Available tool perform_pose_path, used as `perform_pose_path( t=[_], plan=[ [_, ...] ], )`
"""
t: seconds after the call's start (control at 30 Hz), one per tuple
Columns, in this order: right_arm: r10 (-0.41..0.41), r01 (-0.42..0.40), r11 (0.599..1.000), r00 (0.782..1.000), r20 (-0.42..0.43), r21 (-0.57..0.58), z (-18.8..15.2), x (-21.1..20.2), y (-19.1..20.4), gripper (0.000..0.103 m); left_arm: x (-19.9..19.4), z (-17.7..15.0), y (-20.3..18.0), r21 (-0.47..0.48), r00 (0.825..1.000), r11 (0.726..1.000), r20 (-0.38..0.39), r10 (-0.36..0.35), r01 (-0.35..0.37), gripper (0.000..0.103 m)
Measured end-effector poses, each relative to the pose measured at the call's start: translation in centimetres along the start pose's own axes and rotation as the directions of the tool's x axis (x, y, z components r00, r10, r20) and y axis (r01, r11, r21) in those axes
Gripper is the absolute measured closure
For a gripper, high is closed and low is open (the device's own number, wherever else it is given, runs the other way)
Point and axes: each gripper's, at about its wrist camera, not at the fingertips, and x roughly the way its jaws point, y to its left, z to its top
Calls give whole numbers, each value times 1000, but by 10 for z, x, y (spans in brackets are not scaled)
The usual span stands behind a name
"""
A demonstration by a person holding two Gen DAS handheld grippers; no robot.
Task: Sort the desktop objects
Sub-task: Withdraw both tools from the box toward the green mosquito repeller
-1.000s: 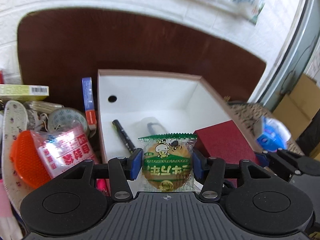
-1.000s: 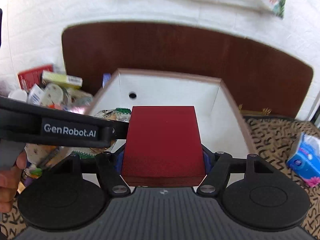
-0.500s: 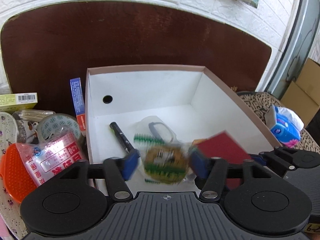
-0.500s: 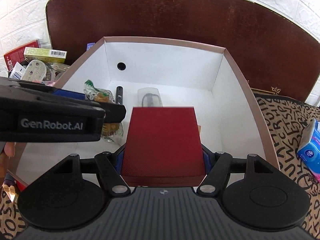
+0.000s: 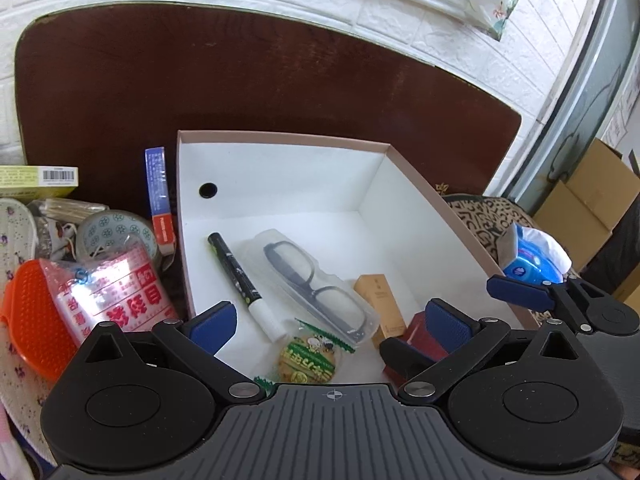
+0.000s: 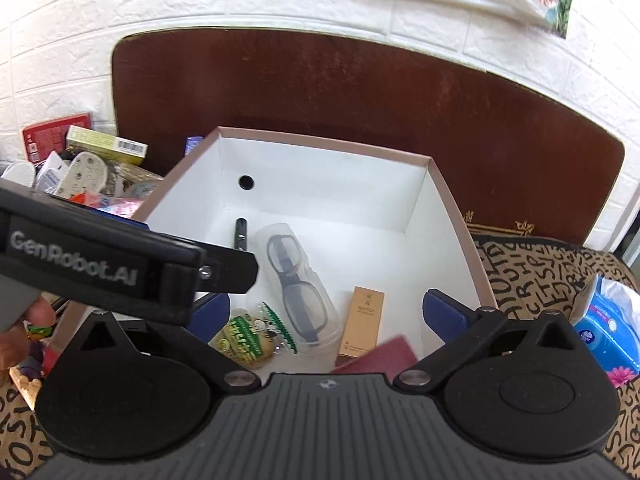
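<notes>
Both of our hand-held grippers have just been opening, so the round green-wrapped snack packet (image 5: 310,358) has dropped from the left hand-held gripper (image 5: 332,320) and the dark red flat box (image 6: 380,356) from the right hand-held gripper (image 6: 326,312). Both now lie loose in the white open cardboard box (image 5: 280,180). We hold both tilted down over its near end, jaws spread wide and empty, so these two items look sorted and the clutter on the tabletop (image 5: 240,72) comes next.

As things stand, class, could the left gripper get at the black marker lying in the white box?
Probably yes. The left gripper is open and empty above the box, and the black marker lies uncovered just ahead of its left finger, beside the cased glasses.
</notes>
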Motion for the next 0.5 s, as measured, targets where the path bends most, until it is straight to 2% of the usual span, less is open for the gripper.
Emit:
perform_pose_path(
  t=[0.17, 0.27, 0.5],
  plan=[
    [-9, 9, 1000, 1000, -23, -1, -2, -4, 7, 0, -5, -6, -5, 17, 1000, 1000, -22, -6, 7, 0],
    [-9, 9, 1000, 1000, -8, 8, -3, -13, 8, 0, -10, -10, -7, 8, 999, 1000, -35, -14, 14, 0],
    [-13, 12, 1000, 999, 30, 16, -9, -40, 16, 0, -36, -23, -10, -4, 1000, 1000, -5, -6, 6, 0]
  ],
)
